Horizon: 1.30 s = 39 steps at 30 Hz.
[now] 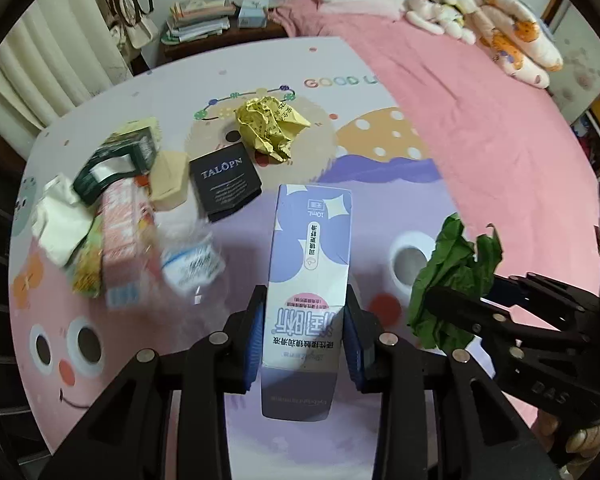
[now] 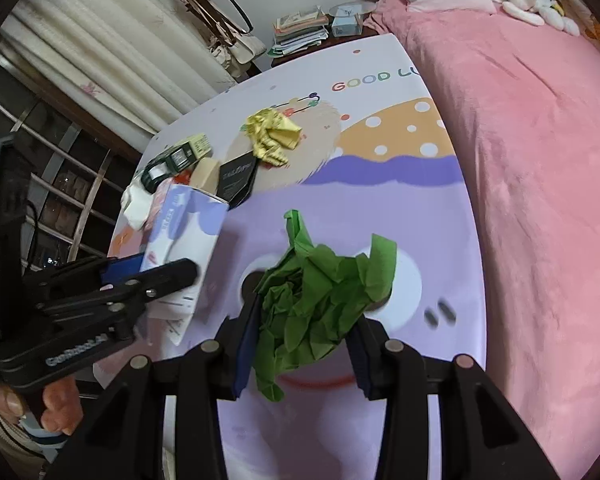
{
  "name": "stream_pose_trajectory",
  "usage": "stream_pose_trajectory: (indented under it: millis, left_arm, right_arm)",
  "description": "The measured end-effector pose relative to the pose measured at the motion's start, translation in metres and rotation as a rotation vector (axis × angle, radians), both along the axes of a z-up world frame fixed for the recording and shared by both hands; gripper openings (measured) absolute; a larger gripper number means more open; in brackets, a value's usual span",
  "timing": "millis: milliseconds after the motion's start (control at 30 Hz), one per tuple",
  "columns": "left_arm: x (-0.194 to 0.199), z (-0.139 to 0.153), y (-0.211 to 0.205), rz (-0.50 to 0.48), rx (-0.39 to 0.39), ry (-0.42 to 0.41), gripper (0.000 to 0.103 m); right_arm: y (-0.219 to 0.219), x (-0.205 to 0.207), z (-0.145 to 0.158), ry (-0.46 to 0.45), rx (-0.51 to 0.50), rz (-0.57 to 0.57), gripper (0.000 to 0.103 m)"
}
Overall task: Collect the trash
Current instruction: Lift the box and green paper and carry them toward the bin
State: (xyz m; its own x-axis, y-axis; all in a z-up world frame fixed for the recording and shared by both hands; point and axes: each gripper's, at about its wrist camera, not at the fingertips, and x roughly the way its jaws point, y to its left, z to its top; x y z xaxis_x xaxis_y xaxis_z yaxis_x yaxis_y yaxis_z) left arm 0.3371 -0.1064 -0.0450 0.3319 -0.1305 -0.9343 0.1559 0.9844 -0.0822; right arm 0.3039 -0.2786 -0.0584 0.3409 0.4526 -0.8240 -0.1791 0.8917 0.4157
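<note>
A: Our left gripper (image 1: 305, 334) has its jaws pinching a tall purple-and-white carton (image 1: 310, 264); our right gripper (image 2: 300, 334) pinches crumpled green paper (image 2: 320, 300), both above the tabletop (image 1: 440, 200).

B: We risk the loose paper slipping free. More trash (image 1: 112, 216) waits at the tabletop's left.

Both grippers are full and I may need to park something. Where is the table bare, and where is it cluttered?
Bare: the lilac stretch of the table between the black box and the pink bed, and the strip near the "GOOD" lettering beyond the yellow paper wad. Crowded: the left edge, where the clear bottle, white tissue and cartons pile up.
</note>
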Motion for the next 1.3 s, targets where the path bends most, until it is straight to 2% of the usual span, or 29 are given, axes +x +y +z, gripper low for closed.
stream_pose_trajectory:
  millis: [400, 633, 800, 967, 1133, 1300]
  left_arm:
    - [-0.143, 0.054, 0.047, -0.085, -0.068, -0.123, 0.033]
    - [-0.241, 0.060, 0.084, -0.134, -0.076, -0.163, 0.033]
    - [-0.300, 0.046, 0.109, -0.144, -0.093, -0.146, 0.033]
    - [-0.344, 0.020, 0.125, -0.148, -0.109, -0.086, 0.033]
    - [-0.367, -0.009, 0.126, -0.152, -0.101, -0.017, 0.033]
    - [-0.377, -0.058, 0.121, -0.137, -0.089, 0.084, 0.033]
  right_arm:
    - [0.034, -0.136, 0.026, -0.060, -0.015, -0.092, 0.041]
    - [0.064, -0.228, 0.016, -0.042, 0.000, -0.161, 0.041]
    - [0.087, -0.286, 0.006, -0.012, -0.003, -0.173, 0.041]
    - [0.111, -0.333, -0.009, 0.035, -0.033, -0.146, 0.041]
    - [0.123, -0.357, -0.038, 0.114, -0.084, -0.106, 0.041]
    - [0.123, -0.365, -0.081, 0.197, -0.070, -0.103, 0.041]
